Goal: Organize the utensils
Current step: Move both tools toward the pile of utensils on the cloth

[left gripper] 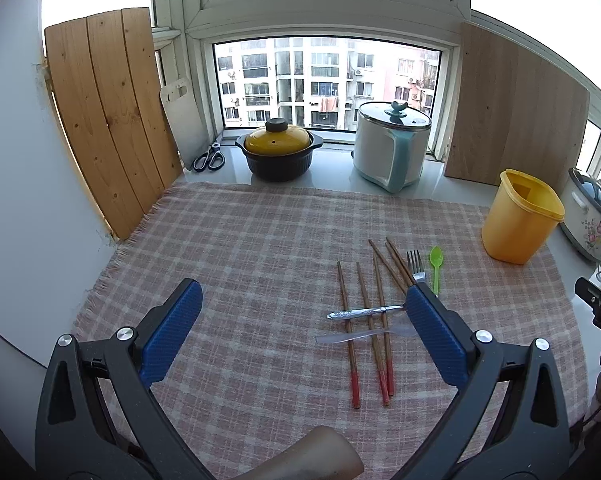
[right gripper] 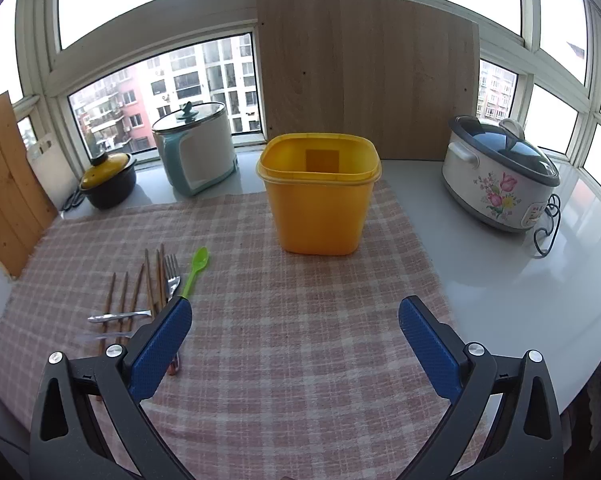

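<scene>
Several wooden chopsticks (left gripper: 363,320) with red ends lie on the pink plaid cloth (left gripper: 260,272), crossed by a metal spoon (left gripper: 360,313) and a clear plastic utensil (left gripper: 356,336). A metal fork (left gripper: 415,265) and a green plastic spoon (left gripper: 435,266) lie just right of them. An empty yellow tub (left gripper: 518,216) stands upright at the cloth's far right. My left gripper (left gripper: 303,304) is open above the cloth, its right finger over the pile's edge. In the right wrist view my right gripper (right gripper: 296,320) is open and empty, facing the yellow tub (right gripper: 318,196), with the chopsticks (right gripper: 138,296), fork (right gripper: 172,276) and green spoon (right gripper: 194,270) to its left.
Along the windowsill stand a yellow-lidded pot (left gripper: 278,154), a white-and-teal cooker (left gripper: 390,148), scissors (left gripper: 209,158) and a white cutting board (left gripper: 182,120). Wooden boards (left gripper: 108,116) lean at both sides. A floral rice cooker (right gripper: 500,172) with its cord sits on the white counter (right gripper: 480,272) at right.
</scene>
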The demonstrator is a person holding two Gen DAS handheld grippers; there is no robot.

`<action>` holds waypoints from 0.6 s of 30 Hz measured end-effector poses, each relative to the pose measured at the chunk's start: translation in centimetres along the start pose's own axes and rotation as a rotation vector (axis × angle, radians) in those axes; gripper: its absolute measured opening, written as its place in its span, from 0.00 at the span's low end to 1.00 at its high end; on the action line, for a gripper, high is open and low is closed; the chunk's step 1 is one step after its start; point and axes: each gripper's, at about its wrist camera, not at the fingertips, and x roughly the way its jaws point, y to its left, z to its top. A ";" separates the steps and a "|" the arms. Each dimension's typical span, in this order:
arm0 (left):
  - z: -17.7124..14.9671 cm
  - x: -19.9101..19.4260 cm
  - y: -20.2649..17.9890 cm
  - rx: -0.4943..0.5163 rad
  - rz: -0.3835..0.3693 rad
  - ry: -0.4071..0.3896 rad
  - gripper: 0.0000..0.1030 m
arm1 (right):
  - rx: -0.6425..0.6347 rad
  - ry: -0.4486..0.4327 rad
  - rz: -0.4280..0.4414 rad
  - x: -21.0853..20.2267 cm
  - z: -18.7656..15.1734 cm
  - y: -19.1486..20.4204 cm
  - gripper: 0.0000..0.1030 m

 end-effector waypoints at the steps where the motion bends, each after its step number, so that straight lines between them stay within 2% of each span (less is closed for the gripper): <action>1: 0.0 0.1 0.1 -0.001 0.002 0.003 1.00 | -0.003 0.002 0.003 0.1 0.0 0.1 0.99; 9: -0.3 1.7 1.0 0.000 0.032 0.018 1.00 | -0.037 0.011 0.021 1.0 0.0 1.3 0.99; 14: -0.6 2.6 2.0 -0.001 0.017 0.005 1.00 | -0.049 0.000 0.063 1.6 0.1 1.7 0.99; 18: -0.9 3.2 2.5 -0.002 -0.024 -0.002 1.00 | -0.052 -0.004 0.111 2.2 0.0 2.0 0.99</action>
